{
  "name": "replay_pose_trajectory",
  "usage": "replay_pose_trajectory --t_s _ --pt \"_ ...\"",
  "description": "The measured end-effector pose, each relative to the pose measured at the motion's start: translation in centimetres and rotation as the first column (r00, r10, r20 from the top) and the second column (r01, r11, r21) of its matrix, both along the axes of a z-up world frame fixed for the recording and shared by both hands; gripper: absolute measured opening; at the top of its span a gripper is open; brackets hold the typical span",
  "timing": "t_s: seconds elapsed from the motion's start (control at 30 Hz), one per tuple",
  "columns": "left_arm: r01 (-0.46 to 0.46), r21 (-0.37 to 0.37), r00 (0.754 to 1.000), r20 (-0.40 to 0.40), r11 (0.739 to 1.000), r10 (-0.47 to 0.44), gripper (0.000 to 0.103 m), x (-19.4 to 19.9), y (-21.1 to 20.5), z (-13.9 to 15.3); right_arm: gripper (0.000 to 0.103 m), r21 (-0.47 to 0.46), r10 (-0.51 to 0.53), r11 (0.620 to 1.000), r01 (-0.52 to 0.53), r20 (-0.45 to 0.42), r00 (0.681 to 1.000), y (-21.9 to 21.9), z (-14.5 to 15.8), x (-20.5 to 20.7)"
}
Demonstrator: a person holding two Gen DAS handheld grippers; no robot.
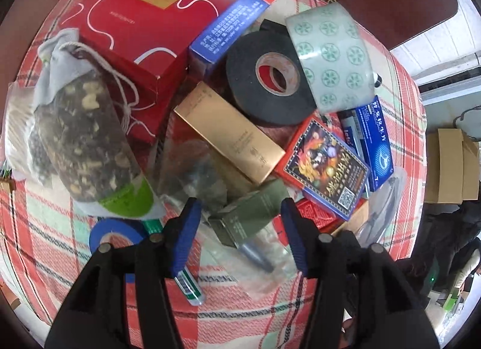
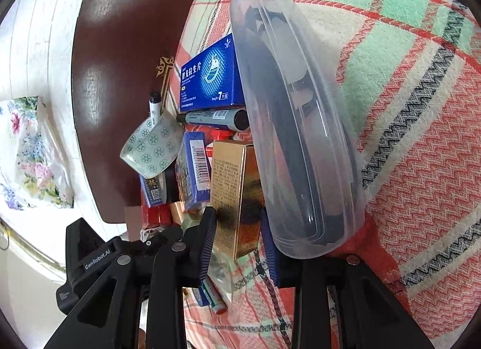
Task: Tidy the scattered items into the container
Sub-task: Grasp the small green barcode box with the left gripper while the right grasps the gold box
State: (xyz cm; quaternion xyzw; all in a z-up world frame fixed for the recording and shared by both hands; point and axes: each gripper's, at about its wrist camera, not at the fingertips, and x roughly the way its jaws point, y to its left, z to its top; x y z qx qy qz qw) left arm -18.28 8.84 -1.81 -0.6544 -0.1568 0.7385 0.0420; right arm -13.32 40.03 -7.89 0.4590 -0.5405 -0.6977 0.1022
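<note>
Nothing looks tidied yet, as far as I can judge: everything lies in one heap on the plaid cloth (image 1: 228, 316) over the desk, and the clear plastic case (image 2: 300, 126) that may be the container lies closed at the heap's edge with something dark inside.

Nearest, the left gripper (image 1: 240, 232) hovers with its jaws apart, either side of an olive-green box (image 1: 249, 213) but not touching it. The right gripper (image 2: 240, 238) has its jaws around the end of a gold box (image 2: 237, 195); whether they press it I cannot tell.

Further back lie a bag of dried herbs (image 1: 87, 138), another gold box (image 1: 228, 132), a card pack (image 1: 324, 168) and a blue medicine box (image 1: 375, 138). Beyond those sit a black tape roll (image 1: 264, 78), a green-patterned tape roll (image 1: 327, 51) and a big red box (image 1: 132, 27).

The pile is crowded and overlapping, so most of the work is still ahead.
</note>
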Motion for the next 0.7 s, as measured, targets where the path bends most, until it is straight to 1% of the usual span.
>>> replay_pose_trajectory --t_s 0.1,0.13,0.17,0.2,0.27,0.33,0.47,0.57,0.6,0.7 --pt "0.012 0.007 1.000 0.005 1.000 -0.012 0.053 0.3 0.2 -0.1 0.031 0.004 0.003 1.000 -0.003 -0.012 1.000 0.0 0.0 -0.1" --pt "0.018 0.023 1.000 0.007 1.000 -0.019 0.049 0.4 0.3 -0.2 0.031 0.005 0.003 1.000 -0.003 -0.015 1.000 0.0 0.1 -0.1" --pt "0.029 0.058 0.999 0.017 0.998 -0.030 0.043 0.5 0.4 -0.3 0.031 0.005 0.003 1.000 -0.003 -0.021 1.000 0.1 0.1 -0.1" --pt "0.028 0.084 0.999 0.024 0.996 -0.030 0.040 0.7 0.3 -0.3 0.031 0.001 0.001 1.000 -0.001 -0.026 1.000 0.1 0.1 -0.1" --pt "0.017 0.146 0.999 0.031 0.989 -0.022 0.032 1.0 0.2 -0.1 0.031 -0.011 -0.003 1.000 0.003 -0.043 0.999 0.3 0.0 0.1" --pt "0.031 0.199 0.999 0.032 0.979 -0.038 0.028 1.3 0.2 0.2 0.031 -0.018 -0.010 1.000 0.009 -0.060 0.998 0.4 0.0 0.3" --pt "0.046 0.216 0.999 0.017 0.975 -0.051 0.028 1.7 0.5 0.7 0.029 -0.026 -0.028 0.999 0.026 -0.080 0.996 0.7 0.3 0.8" --pt "0.050 0.235 0.999 0.007 0.971 -0.053 0.028 1.7 0.3 0.9 0.021 -0.032 -0.033 0.999 0.031 -0.092 0.995 1.0 0.6 1.2" --pt "0.054 0.240 0.998 0.002 0.969 -0.056 0.028 1.9 -0.1 1.2 0.021 -0.034 -0.038 0.999 0.035 -0.098 0.994 1.2 0.8 1.4" --pt "0.069 0.264 0.998 -0.015 0.962 -0.067 0.028 2.0 0.5 1.8 0.021 -0.037 -0.041 0.999 0.037 -0.115 0.993 1.5 1.2 1.7"
